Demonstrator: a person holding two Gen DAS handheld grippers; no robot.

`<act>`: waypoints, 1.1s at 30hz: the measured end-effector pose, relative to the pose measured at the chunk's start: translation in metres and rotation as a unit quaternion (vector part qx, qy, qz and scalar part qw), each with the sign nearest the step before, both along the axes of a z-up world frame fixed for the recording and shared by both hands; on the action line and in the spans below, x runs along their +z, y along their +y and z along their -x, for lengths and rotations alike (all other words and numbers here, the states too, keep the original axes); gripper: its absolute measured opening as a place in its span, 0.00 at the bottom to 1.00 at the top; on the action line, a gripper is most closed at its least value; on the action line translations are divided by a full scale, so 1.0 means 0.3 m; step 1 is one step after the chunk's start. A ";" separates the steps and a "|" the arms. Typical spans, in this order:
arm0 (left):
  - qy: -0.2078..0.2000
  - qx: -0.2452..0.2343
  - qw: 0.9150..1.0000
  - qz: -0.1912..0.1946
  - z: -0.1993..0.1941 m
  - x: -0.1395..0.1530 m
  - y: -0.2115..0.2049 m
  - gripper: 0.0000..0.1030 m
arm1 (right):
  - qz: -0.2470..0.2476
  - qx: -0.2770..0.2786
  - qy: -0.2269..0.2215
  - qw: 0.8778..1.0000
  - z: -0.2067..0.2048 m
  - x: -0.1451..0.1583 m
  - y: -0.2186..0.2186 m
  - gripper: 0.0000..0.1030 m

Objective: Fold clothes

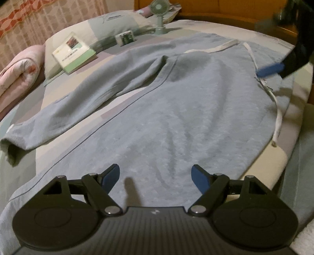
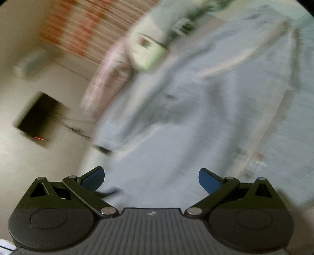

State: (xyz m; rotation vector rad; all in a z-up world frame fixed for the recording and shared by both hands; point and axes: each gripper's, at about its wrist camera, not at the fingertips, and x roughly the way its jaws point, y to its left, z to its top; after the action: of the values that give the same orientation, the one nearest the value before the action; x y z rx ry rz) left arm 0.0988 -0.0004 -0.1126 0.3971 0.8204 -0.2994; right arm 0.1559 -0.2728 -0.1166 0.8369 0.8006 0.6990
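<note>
A light blue long-sleeved garment [image 1: 176, 109] lies spread flat on the bed, one sleeve [image 1: 64, 109] stretched to the left and a white trim running down its right edge. My left gripper [image 1: 156, 176] hovers open over the near hem with nothing between its blue pads. At the far right of the left wrist view my right gripper [image 1: 274, 68] is a blurred dark shape with a blue finger over the garment's right edge. The right wrist view is tilted and smeared; there my right gripper [image 2: 151, 178] stands open above the same blue garment [image 2: 196, 117], holding nothing.
A book [image 1: 75, 53] rests on a pillow [image 1: 98, 29] at the back left, beside a rolled pink quilt [image 1: 17, 72]. A small green fan [image 1: 160, 17] and a small box [image 1: 125, 38] stand near the wooden headboard [image 1: 235, 11]. The bed's right edge [image 1: 294, 137] drops off.
</note>
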 end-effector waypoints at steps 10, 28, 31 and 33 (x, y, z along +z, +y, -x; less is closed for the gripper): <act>0.016 0.038 0.998 0.038 0.034 0.026 0.138 0.78 | 0.132 -0.030 -0.002 0.991 0.046 0.042 0.109 1.00; 0.018 0.343 0.924 0.169 0.349 0.115 0.939 0.79 | 0.179 0.029 -0.050 0.982 0.151 0.095 0.334 1.00; 0.009 0.380 0.900 0.212 0.353 0.068 1.031 0.79 | 0.190 0.036 -0.058 0.979 0.162 0.113 0.358 1.00; 0.001 0.380 0.888 0.259 0.339 0.048 1.082 0.79 | 0.200 0.037 -0.064 0.977 0.174 0.126 0.362 1.00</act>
State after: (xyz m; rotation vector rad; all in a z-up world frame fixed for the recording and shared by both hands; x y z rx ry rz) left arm -0.0030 0.3243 -0.0982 -0.4359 0.8034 0.2217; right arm 0.1036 -0.1642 -0.0789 0.3953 0.8230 0.6219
